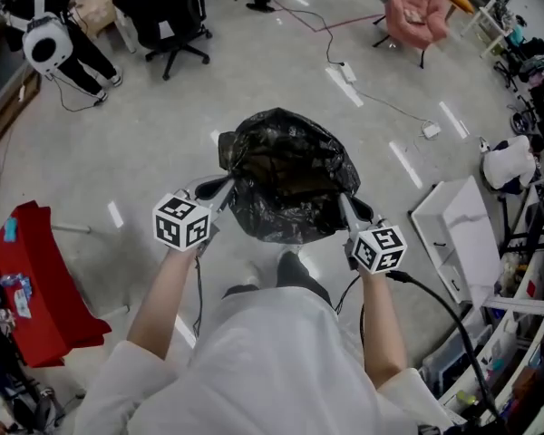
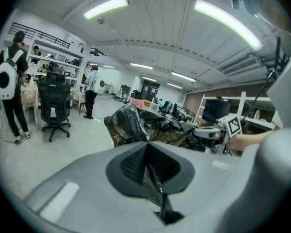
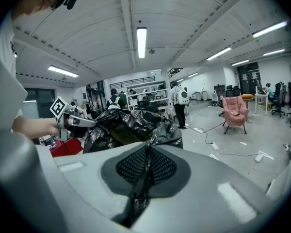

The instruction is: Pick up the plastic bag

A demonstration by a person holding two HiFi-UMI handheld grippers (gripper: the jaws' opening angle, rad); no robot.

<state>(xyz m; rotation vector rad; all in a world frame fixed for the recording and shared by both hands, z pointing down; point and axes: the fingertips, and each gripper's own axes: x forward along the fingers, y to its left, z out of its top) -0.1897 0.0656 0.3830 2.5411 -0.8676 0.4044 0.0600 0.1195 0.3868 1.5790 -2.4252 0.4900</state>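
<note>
A black plastic bag [image 1: 288,175] hangs in the air between my two grippers, its mouth stretched open and its body sagging down over the grey floor. My left gripper [image 1: 225,187] is shut on the bag's left rim. Film from that rim is pinched between its closed jaws in the left gripper view, with the bag [image 2: 140,125] beyond. My right gripper [image 1: 347,208] is shut on the right rim. The right gripper view shows black film trapped in its jaws too, the bag [image 3: 131,125] bulging ahead and the left gripper [image 3: 82,122] across from it.
A red cloth-covered thing [image 1: 36,284] stands at the left. White boards [image 1: 458,234] and cluttered shelving line the right. A black office chair [image 1: 168,16] and a pink armchair [image 1: 415,9] stand farther off. Cables [image 1: 372,98] run across the floor. People stand at the back [image 2: 9,86].
</note>
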